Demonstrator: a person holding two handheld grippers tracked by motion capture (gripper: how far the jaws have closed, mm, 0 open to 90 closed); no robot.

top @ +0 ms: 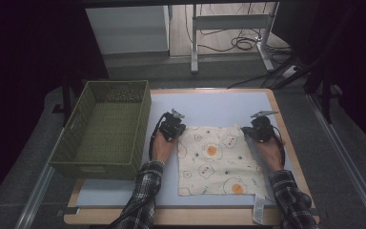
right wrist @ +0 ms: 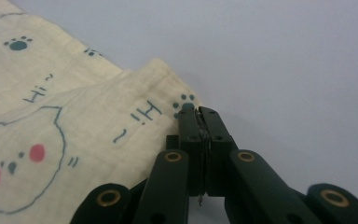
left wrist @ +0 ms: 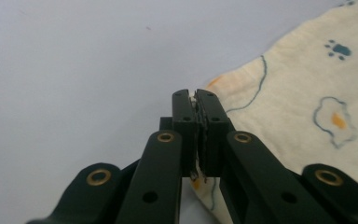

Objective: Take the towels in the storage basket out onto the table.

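Your left gripper (top: 177, 128) is clamped on the far left corner of the cloth (top: 219, 160), your right gripper (top: 248, 132) pinches its far right corner; it lies flat mid-table, right of the green basket (top: 106, 129).

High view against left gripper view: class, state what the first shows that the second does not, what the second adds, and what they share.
High view alone: the green basket left of the cloth, the right gripper at the cloth's far right corner, both checked sleeves. Left gripper view alone: a close look at the jaws of the left gripper pressed together on the cloth's corner, and a small paw print. Shared: the cream cloth, the pale table mat, the left gripper.
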